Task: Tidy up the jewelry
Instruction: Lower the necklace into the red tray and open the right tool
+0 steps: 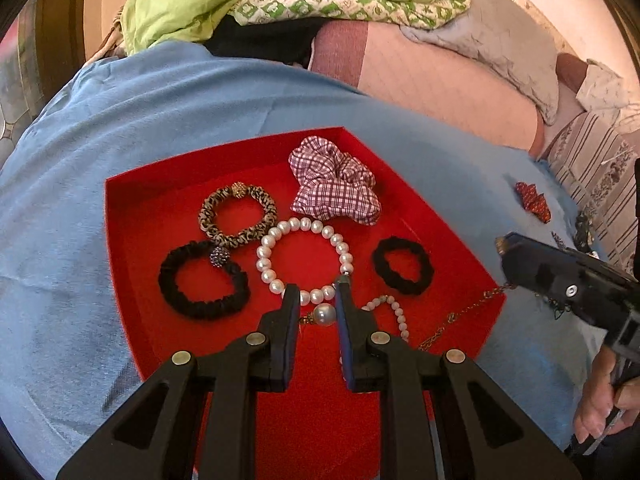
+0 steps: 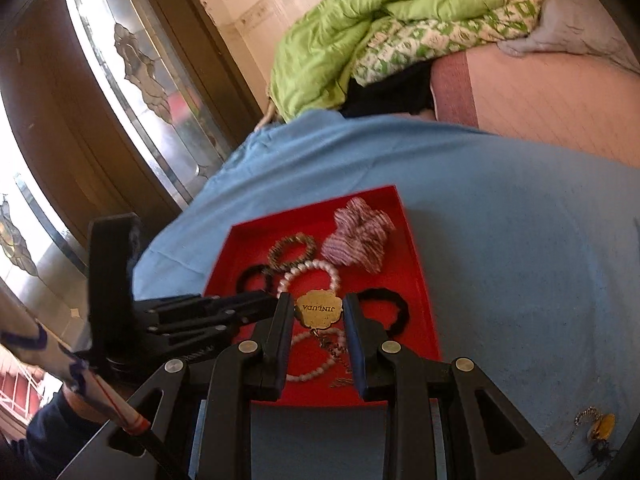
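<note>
Over the red tray (image 2: 416, 276), the right gripper (image 2: 319, 308) is clamping a gold JINLUDA tag (image 2: 319, 309), its chain trailing down toward the tray's near edge. The left gripper (image 1: 318, 294) is hovering open, straddling a single large pearl (image 1: 324, 314).

The left claw (image 1: 318, 296) hovers low over the red tray (image 1: 132, 216), jaws parted around a single large pearl (image 1: 324, 314). The right claw (image 2: 318, 312), over the tray's near edge, pinches a gold tag (image 2: 319, 307) between its fingers.
</note>
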`<state>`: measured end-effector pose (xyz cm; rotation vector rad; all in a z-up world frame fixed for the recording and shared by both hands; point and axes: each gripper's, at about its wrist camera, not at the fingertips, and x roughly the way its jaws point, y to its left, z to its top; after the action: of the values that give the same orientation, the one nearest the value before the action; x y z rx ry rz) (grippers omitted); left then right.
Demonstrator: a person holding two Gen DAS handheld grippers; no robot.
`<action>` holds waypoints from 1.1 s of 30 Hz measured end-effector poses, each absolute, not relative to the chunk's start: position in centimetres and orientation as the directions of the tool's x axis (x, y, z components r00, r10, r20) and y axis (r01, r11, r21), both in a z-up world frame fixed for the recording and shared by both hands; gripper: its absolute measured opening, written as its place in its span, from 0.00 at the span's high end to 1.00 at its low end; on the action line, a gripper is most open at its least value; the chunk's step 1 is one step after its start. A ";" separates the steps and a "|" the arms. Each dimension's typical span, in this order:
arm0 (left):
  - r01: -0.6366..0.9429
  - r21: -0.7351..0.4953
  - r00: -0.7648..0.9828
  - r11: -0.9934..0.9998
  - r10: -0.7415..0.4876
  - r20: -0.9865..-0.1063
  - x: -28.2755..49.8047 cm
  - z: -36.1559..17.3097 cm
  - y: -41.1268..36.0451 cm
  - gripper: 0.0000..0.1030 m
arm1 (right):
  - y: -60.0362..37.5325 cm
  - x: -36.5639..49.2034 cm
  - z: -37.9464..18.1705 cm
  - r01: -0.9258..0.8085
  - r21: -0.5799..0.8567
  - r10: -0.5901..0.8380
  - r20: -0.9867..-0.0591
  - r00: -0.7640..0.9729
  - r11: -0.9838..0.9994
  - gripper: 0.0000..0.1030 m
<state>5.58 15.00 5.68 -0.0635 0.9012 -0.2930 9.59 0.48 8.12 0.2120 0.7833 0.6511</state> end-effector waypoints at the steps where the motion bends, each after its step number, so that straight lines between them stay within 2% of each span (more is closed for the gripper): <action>1: 0.226 -0.172 0.582 0.959 -0.275 -0.765 5.5 5.6 14.9 0.83 | 0.5 9.8 7.7 -0.461 0.407 0.612 -0.595 0.521 0.789 0.74; 15: 0.237 -0.078 0.573 0.969 -0.204 -0.794 5.6 4.8 13.7 0.83 | 1.5 10.4 4.8 -0.447 0.379 0.575 -0.662 0.480 0.810 0.74; 33: 0.229 -0.069 0.562 0.971 -0.190 -0.805 5.7 4.5 13.6 0.83 | 1.7 10.8 3.7 -0.435 0.366 0.554 -0.687 0.469 0.822 0.74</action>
<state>5.74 13.58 4.54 0.0453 0.9420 -0.2469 10.79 1.74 3.69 0.1469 0.8961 0.6092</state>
